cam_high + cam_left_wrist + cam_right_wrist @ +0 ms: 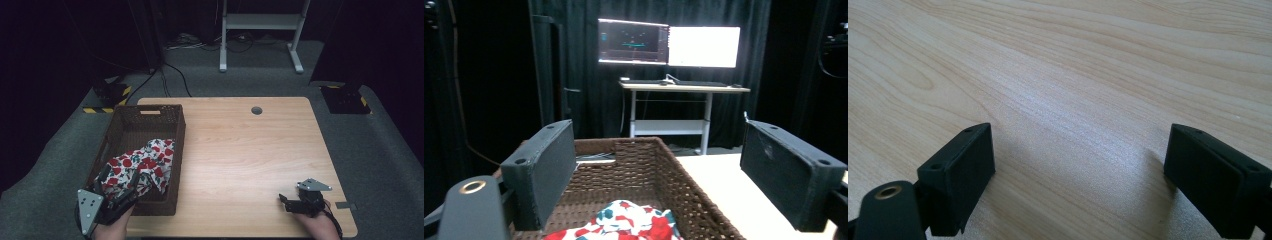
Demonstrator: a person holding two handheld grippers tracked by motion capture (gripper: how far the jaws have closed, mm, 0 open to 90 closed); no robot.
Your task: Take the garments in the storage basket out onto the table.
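Note:
A dark brown wicker basket (150, 116) stands at the table's left edge, with a white cloth printed in red and green (142, 165) bunched in its near half. My left gripper (125, 182) hovers over the basket's near end, just above the cloth, jaws wide apart and nothing between them. In the left gripper view the cloth (629, 222) lies low between the black jaws, inside the basket (674, 175). My right gripper (284, 201) rests at the table's near right, held by a hand. Its jaws stand open over bare wood (1073, 100).
The light wooden table (240, 150) has a round cable hole (256, 110) near its far edge. Beyond it a white desk frame (260, 22) stands on grey carpet, with cables on the floor. Two monitors (669, 45) show above that desk.

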